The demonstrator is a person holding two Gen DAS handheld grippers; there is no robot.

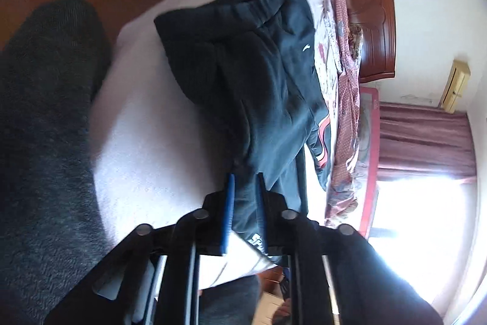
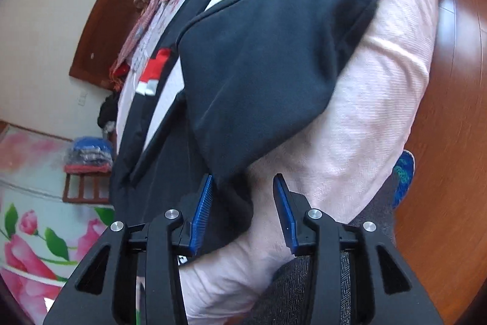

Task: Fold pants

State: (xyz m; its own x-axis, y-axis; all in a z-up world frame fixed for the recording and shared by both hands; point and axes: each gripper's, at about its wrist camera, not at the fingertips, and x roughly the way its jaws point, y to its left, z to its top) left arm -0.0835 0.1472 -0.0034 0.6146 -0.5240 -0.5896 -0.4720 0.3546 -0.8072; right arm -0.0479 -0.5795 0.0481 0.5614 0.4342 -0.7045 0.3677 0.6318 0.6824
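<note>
Dark navy pants (image 1: 255, 57) lie on a bed covered with a pale pink sheet (image 1: 152, 142). In the left wrist view the waistband is at the far end and a leg runs toward my left gripper (image 1: 245, 181), whose blue pads stand a narrow gap apart with the leg's cloth between them. In the right wrist view the pants (image 2: 258, 57) lie folded over, a fold corner reaching down between the fingers. My right gripper (image 2: 243, 181) is open, the left pad (image 2: 202, 203) touching the cloth, the right pad (image 2: 284, 212) over bare sheet.
A black garment with a red patch (image 2: 155, 72) lies beside the pants. A patterned red quilt (image 1: 347, 111) is bunched along the bed's far side by a wooden headboard (image 1: 371, 5). A grey sleeve (image 1: 45, 142) fills the left. Wooden floor (image 2: 456, 81) surrounds the bed.
</note>
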